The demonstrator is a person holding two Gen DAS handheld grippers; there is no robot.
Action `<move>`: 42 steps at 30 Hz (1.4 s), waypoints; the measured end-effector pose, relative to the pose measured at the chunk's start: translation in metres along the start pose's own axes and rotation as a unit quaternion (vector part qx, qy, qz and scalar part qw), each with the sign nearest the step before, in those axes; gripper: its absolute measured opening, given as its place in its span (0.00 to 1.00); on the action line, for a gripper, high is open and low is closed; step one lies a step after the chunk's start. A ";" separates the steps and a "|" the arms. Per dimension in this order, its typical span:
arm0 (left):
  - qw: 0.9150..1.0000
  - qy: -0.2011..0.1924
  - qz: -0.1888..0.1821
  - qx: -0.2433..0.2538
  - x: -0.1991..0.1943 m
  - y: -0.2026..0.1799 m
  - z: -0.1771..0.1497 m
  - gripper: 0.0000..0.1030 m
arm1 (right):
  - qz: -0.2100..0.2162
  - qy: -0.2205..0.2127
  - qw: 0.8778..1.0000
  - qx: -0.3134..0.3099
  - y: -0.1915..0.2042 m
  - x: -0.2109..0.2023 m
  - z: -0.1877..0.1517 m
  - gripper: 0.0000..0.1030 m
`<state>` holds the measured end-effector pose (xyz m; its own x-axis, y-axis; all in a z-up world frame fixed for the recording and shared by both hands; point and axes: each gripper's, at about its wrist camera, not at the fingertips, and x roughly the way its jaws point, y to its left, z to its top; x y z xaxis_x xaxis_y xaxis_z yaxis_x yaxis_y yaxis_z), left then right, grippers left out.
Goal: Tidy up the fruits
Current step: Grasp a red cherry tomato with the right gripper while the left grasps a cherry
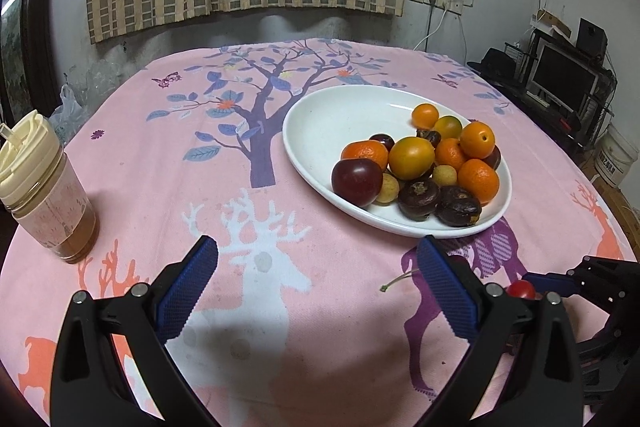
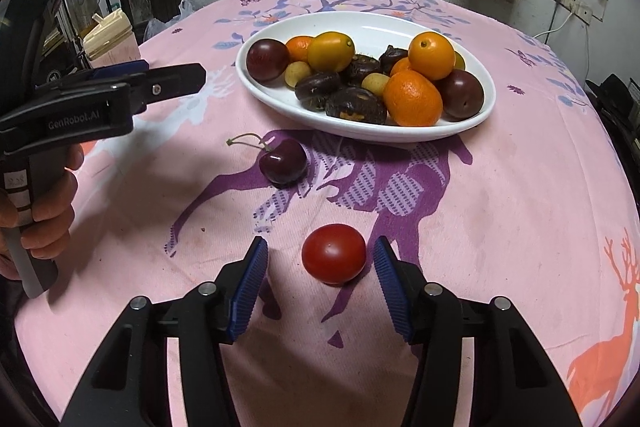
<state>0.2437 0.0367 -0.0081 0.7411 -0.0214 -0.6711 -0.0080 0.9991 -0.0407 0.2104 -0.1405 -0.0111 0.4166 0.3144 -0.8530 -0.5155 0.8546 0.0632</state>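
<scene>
A white oval plate on the pink tablecloth holds several oranges, kumquats, plums and dark water chestnuts. A red cherry tomato lies on the cloth between the tips of my right gripper, which is open and not touching it. A dark cherry with a stem lies between the tomato and the plate. My left gripper is open and empty above the cloth, left of the plate; it also shows in the right wrist view.
A jar with a cream lid and brown liquid stands at the table's left edge. A wall with a curtain is behind the table. A monitor and a white bucket stand off to the right.
</scene>
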 end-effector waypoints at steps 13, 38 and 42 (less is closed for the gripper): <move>1.000 0.003 0.001 0.003 0.000 -0.001 0.000 0.95 | -0.016 0.004 1.000 0.002 -0.003 0.004 0.000 0.33; 0.983 0.067 -0.104 0.137 0.032 -0.085 -0.023 0.52 | -0.003 -0.033 0.997 0.071 -0.031 -0.018 0.003 0.31; 0.981 0.074 -0.103 0.146 0.042 -0.092 -0.019 0.50 | -0.002 -0.032 0.997 0.072 -0.032 -0.018 0.003 0.31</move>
<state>0.2628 -0.0565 -0.0467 0.6016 -0.2065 -0.7717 0.3399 0.9404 0.0133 0.2216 -0.1720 0.0038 0.4674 0.3315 -0.8195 -0.4022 0.9053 0.1368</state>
